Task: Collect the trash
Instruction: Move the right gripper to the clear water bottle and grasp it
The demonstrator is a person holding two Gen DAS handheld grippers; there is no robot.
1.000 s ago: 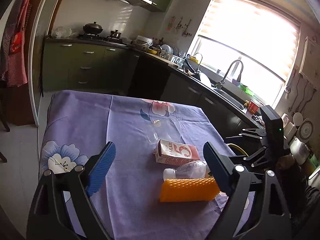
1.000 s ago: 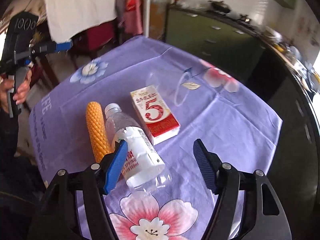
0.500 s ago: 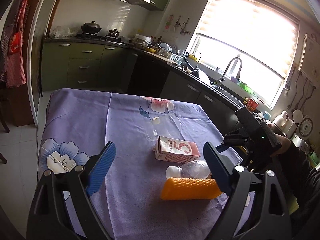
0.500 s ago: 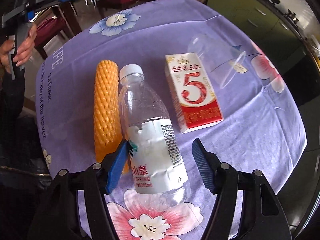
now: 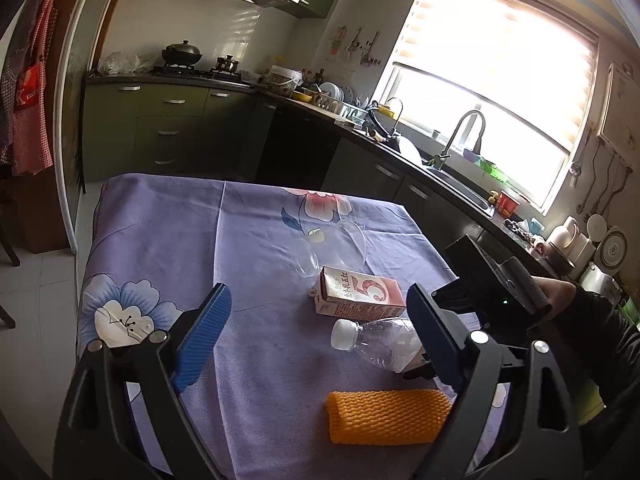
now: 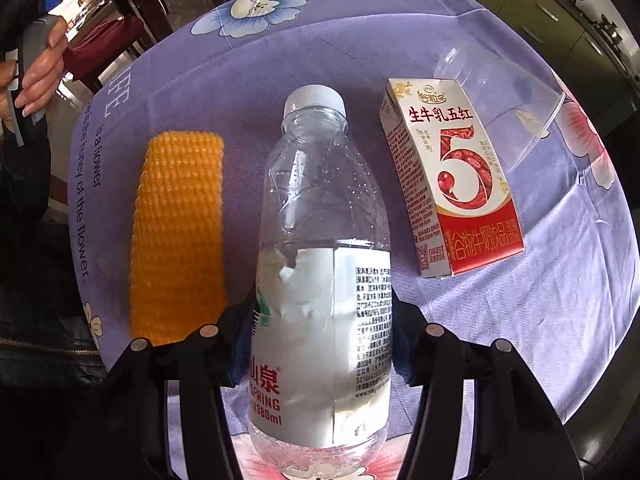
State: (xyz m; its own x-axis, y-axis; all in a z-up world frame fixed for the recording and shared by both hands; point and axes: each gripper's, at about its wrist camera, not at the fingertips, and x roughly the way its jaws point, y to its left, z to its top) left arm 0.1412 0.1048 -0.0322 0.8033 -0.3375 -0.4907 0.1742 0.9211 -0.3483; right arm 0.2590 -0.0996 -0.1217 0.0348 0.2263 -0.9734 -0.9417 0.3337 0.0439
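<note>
- Your right gripper point(image 6: 322, 344) points steeply down over the table, and its jaws are closing around the water bottle point(image 6: 324, 264). The bottle lies between the two blue pads, which sit against the white label on either side; you cannot tell from this view how firmly they press.
- The bottle lies on its side on the purple flowered tablecloth point(image 6: 280, 52), with its white cap pointing away from your right gripper and its base close under the camera.
- Just to the left of that gripper lies the orange foam net sleeve point(image 6: 178, 236), parallel to the bottle and close beside it, with a thin gap of cloth showing higher up.
- To the right of the bottle, a little apart, lies the red and white drink carton point(image 6: 452, 184), flat on the cloth with a large 5 on its face.
- Beyond the carton, farther from your gripper, a clear plastic cup point(image 6: 504, 96) lies on its side, its edge touching or overlapping the carton's far corner.
- Your left gripper point(image 5: 316, 336) hangs above the near end of the table, tilted gently downward, its jaws spread wide with nothing between them.
- From your left gripper the sleeve is nearest, then the bottle, then the carton, all ahead and to the right.
</note>
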